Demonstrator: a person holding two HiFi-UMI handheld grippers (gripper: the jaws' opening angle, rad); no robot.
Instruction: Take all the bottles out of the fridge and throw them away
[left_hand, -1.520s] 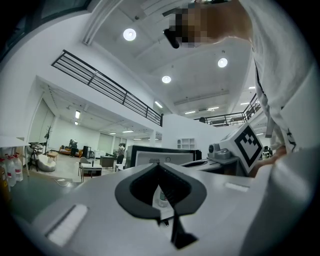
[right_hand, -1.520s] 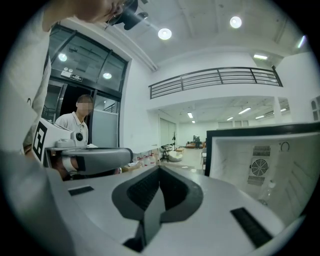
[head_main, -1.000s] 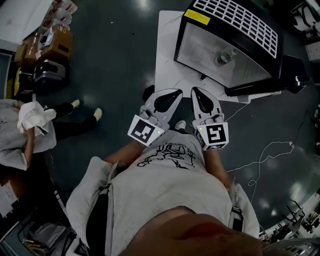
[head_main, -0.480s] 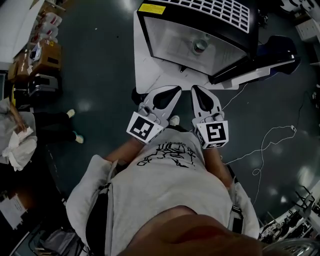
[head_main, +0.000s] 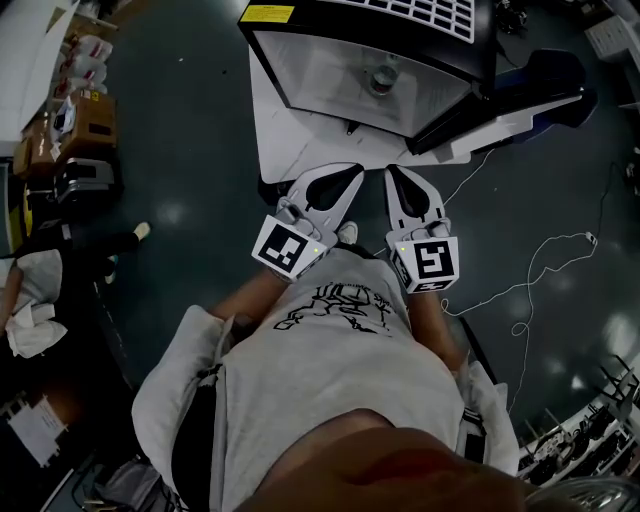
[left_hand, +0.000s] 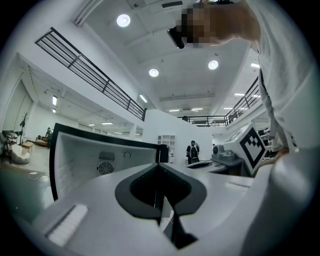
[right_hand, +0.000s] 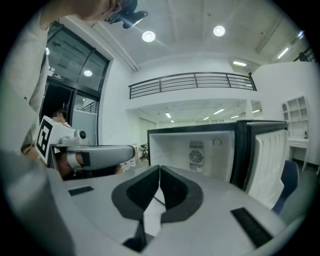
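Fridge (head_main: 318, 82) closer ahead, open, bottle (head_main: 381, 78) inside

fridge (head_main: 300, 70): slid up+left in head view | bystander (head_main: 35, 315): closer to left edge

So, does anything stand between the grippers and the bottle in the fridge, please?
Nothing visible does. The fridge is open, its door swung to the right, and the bottle stands in plain view inside. The left gripper and right gripper, both shut and empty, are short of the opening.

Dim head view; bright, fisheye-warped gripper views.
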